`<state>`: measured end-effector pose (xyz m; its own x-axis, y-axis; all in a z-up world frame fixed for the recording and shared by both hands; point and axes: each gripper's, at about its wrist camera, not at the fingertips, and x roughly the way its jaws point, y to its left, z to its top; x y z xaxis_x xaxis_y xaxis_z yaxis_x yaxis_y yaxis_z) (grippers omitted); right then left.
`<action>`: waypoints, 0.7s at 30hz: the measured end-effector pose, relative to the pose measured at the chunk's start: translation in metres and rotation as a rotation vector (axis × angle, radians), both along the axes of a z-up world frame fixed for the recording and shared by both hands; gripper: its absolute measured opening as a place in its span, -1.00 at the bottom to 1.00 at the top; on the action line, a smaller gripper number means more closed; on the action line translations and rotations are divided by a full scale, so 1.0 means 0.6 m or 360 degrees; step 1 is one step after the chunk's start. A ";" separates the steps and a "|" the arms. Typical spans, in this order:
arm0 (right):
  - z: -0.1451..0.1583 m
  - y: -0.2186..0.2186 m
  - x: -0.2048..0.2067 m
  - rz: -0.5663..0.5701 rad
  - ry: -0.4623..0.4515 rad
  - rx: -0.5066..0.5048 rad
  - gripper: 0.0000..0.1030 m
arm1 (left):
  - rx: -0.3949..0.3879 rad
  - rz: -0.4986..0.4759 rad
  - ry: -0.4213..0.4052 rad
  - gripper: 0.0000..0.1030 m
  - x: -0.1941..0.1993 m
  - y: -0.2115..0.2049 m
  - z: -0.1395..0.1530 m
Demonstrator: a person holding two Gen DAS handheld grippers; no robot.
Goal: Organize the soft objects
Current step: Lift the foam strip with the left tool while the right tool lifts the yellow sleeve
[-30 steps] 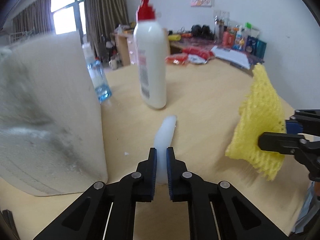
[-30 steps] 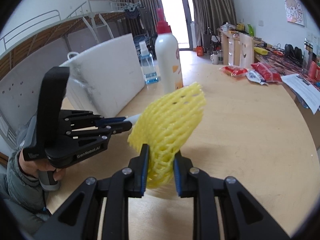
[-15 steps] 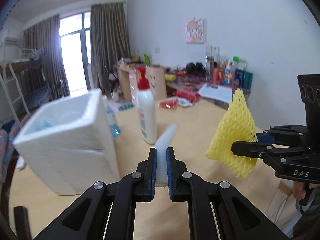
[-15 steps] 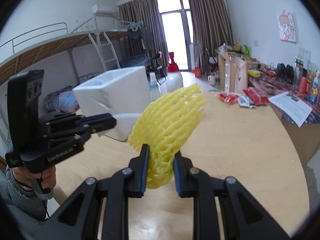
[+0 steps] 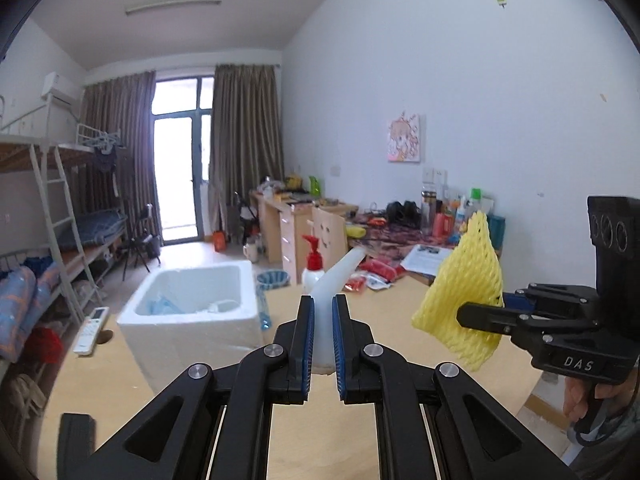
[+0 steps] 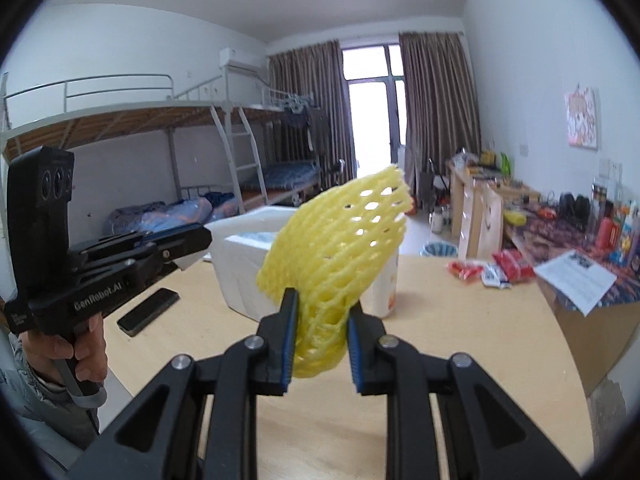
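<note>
Jaws pinch yellow foam net (image 6: 340, 248); foam box (image 5: 192, 312) holds blue packaging

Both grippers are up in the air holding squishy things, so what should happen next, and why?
Probably carry the white foam strip in the left gripper leftward over the open foam box. Both pieces, including the yellow foam net in the right gripper, are gripped and airborne.
</note>
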<state>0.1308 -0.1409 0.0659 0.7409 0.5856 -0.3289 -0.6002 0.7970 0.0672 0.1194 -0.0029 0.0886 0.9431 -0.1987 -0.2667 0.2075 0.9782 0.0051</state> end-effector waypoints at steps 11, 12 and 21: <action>0.005 0.021 0.006 0.0041 -0.0027 0.0021 -0.50 | -0.0016 0.0112 -0.0038 -0.81 -0.039 0.034 0.006; 0.007 0.028 0.006 0.0058 -0.0035 0.0019 -0.50 | -0.0012 0.0134 -0.0039 -0.81 -0.041 0.038 0.006; 0.005 0.099 0.012 0.0255 -0.0045 -0.0007 -0.50 | -0.0024 0.0327 -0.0024 -0.81 -0.062 0.092 -0.008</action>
<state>0.1380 -0.0813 0.0689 0.6469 0.6958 -0.3121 -0.7214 0.6910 0.0453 0.0819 0.0522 0.0840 0.9681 -0.0053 -0.2506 0.0034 1.0000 -0.0083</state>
